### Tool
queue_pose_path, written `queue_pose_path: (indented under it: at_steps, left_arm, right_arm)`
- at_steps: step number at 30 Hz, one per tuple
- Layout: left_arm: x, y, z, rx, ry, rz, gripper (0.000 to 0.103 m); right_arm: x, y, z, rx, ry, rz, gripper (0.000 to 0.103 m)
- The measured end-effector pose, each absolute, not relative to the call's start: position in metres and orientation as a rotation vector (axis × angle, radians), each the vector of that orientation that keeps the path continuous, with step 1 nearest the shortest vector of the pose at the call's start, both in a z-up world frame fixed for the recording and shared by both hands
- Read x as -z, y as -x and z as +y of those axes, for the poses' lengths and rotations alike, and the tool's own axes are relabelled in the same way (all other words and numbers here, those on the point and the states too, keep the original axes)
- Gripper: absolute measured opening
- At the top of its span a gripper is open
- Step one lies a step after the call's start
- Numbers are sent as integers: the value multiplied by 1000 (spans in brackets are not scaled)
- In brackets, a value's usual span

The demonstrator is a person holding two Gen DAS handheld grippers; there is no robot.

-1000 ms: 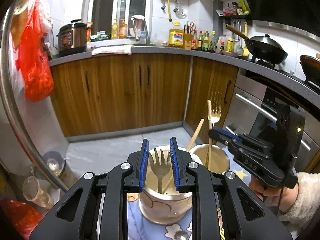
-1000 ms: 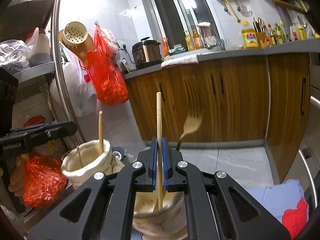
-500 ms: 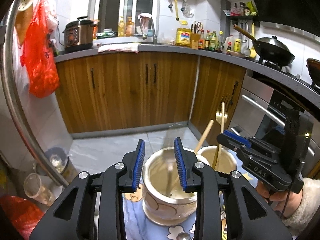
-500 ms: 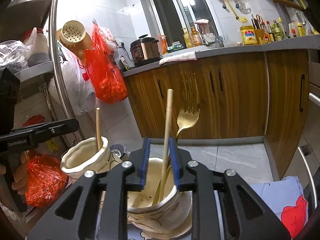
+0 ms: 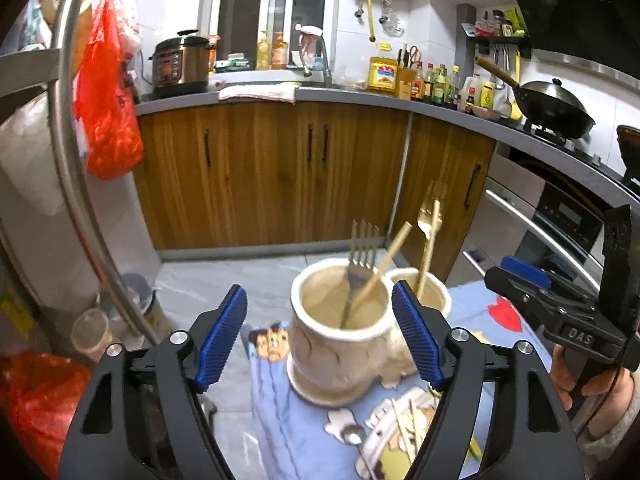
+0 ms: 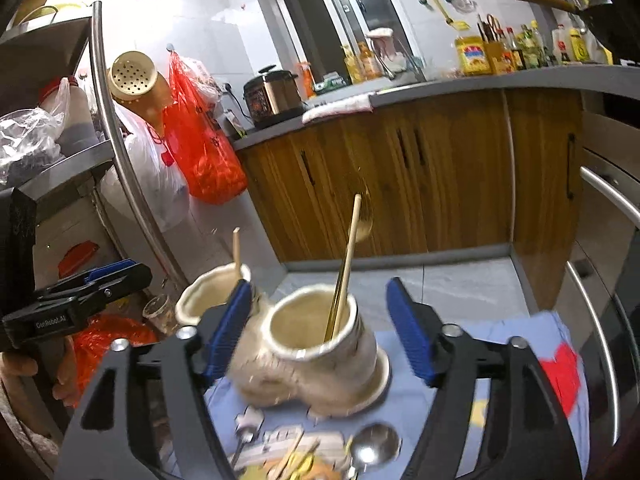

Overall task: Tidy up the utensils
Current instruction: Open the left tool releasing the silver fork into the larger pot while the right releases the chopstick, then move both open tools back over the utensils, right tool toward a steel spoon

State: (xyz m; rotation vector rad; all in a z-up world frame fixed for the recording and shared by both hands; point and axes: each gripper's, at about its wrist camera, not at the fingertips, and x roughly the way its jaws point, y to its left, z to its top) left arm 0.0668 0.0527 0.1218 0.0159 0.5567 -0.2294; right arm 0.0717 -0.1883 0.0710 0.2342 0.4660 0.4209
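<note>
Two cream ceramic holders stand side by side on a blue cartoon cloth [image 5: 288, 432]. The near holder [image 5: 336, 344] holds a silver fork [image 5: 362, 256] and a wooden chopstick [image 5: 384, 266]. The far holder [image 5: 434, 300] holds a gold fork [image 5: 430, 216] and a chopstick. My left gripper [image 5: 320, 332] is open and empty, just short of the near holder. My right gripper [image 6: 318, 328] is open and empty around the holder [image 6: 320, 344] with the chopstick [image 6: 348, 256] and gold fork; the other holder [image 6: 212, 296] is to its left. A spoon [image 6: 374, 450] and loose utensils lie on the cloth below.
Wooden kitchen cabinets [image 5: 280, 168] stand behind, with an oven [image 5: 560, 224] at the right. A metal rack with a red bag [image 5: 108, 112] stands at the left. A bin [image 5: 136, 296] and a cup sit on the floor. The right gripper body [image 5: 568, 320] shows at the right.
Both grippers have opened wide and pulled back from the holders. The silver fork and the chopstick they held now rest in the holders.
</note>
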Motion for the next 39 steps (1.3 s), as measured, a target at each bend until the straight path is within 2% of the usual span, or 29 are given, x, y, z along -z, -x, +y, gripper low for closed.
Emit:
queue_pose_path:
  at_steps: [6, 15, 25, 28, 35, 36, 38, 39]
  left_arm:
    - [-114, -30, 44, 229, -14, 571, 93]
    - [-49, -18, 37, 189, -21, 679, 94]
    - [12, -26, 31, 206, -80, 811, 94]
    - [20, -30, 28, 229, -78, 847, 94]
    - [30, -32, 18, 259, -112, 880, 91]
    - [31, -32, 17, 265, -115, 883, 88]
    - [34, -33, 14, 278, -126, 897, 73]
    - [36, -34, 12, 282, -128, 902, 70]
  right_arm:
    - [-53, -44, -197, -378, -253, 550, 96]
    - [-3, -43, -215, -284, -251, 665, 96]
    - [17, -53, -215, -272, -153, 705, 95]
    - [20, -57, -214, -283, -141, 715, 93]
    - [36, -70, -212, -296, -149, 794, 76]
    - [38, -71, -213, -297, -152, 803, 71]
    - [42, -73, -212, -302, -159, 826, 64]
    - [44, -74, -211, -302, -159, 839, 60]
